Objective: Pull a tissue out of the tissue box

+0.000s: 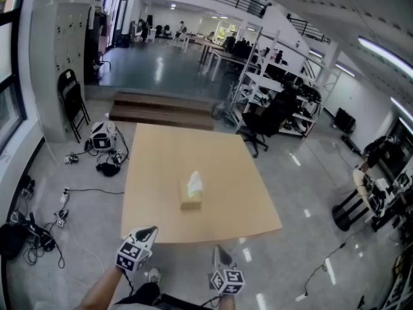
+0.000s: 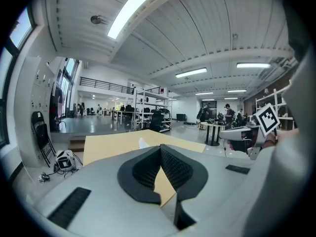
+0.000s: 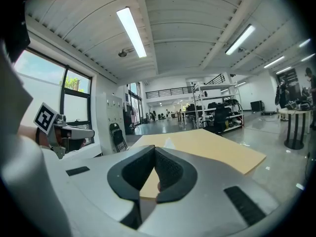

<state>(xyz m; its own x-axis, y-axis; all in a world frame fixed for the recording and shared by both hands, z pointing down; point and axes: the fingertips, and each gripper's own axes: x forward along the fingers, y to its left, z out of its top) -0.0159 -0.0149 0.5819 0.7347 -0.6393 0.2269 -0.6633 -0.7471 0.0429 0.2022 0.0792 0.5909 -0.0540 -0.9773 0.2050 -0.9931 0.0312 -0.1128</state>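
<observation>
A tan tissue box (image 1: 191, 201) lies near the middle of the light wooden table (image 1: 161, 160), with a white tissue (image 1: 194, 184) standing out of its top. Both grippers hang short of the table's near edge, well away from the box. My left gripper (image 1: 148, 232) is shut and holds nothing; my right gripper (image 1: 220, 253) is shut and holds nothing too. In the left gripper view the pads meet at the tips of the left gripper (image 2: 160, 148), and the tissue (image 2: 143, 142) shows small beyond them. In the right gripper view the right gripper (image 3: 154, 148) points over the table (image 3: 217, 149).
A black folding chair (image 1: 72, 102) stands at the left wall. Cables and a white device (image 1: 103, 136) litter the floor left of the table. Low steps (image 1: 161, 108) lie beyond the far edge, with an office chair (image 1: 264, 124) and shelving racks (image 1: 271, 82) at the back right.
</observation>
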